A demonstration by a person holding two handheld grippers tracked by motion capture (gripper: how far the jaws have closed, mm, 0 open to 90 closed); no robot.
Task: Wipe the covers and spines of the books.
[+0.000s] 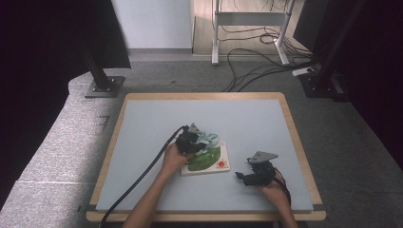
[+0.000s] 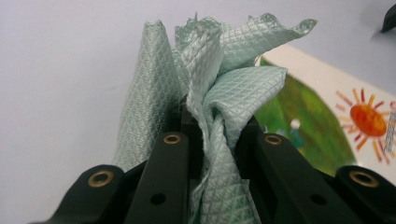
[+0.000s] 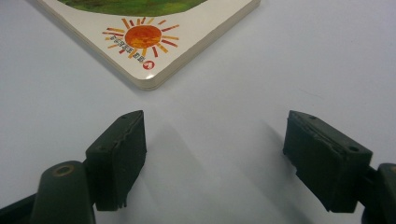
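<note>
Grey table point(image 1: 142, 156); cloth point(image 2: 210, 93) bunched over left gripper point(image 2: 212, 126), book point(image 2: 327, 121) half-hidden.

you are working in a lab-style recording room, not a home: a wood-edged counter point(image 1: 304, 156) with a pale grey mat stands on grey carpet point(image 1: 57, 147), black curtains point(image 1: 43, 42) hang at both sides, black stand posts point(image 1: 97, 71) sit on bolted floor plates, and loose cables point(image 1: 256, 61) run beneath a white adjustable desk frame point(image 1: 247, 19) behind.
</note>
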